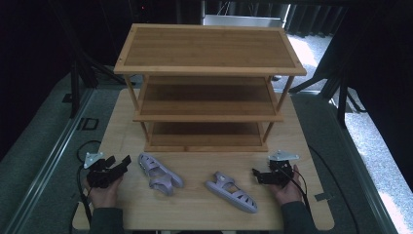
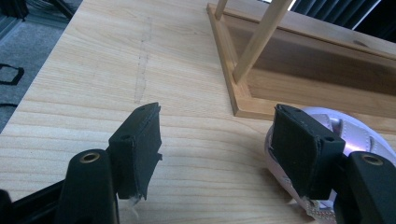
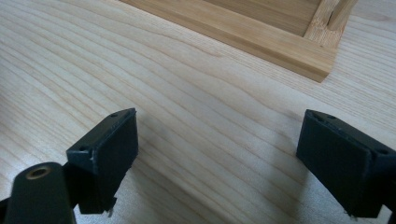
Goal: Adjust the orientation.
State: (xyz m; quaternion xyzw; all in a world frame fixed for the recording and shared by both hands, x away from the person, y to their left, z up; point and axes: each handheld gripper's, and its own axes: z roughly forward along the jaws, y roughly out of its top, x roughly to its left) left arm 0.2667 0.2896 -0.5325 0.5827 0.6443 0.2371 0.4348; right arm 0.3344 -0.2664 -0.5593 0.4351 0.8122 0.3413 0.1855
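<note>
Both the left gripper point(image 1: 118, 165) and the right gripper point(image 1: 257, 174) rest on the table point(image 1: 195, 204) with jaws wide apart, holding nothing. The left sandal point(image 1: 159, 174) lies at three o'clock of the left gripper, the right sandal point(image 1: 230, 191) at nine o'clock of the right. I would grip each sandal across its straps and keep it level while carrying it to the shoe rack point(image 1: 209, 117) at twelve o'clock.

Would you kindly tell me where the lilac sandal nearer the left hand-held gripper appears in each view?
High view: the left sandal lies left of centre on the table, in front of the rack.
Left gripper view: the sandal sits at the right edge, partly behind the right jaw.
Right gripper view: not in it.
Shared landmark: the wooden rack's bottom frame.
</note>
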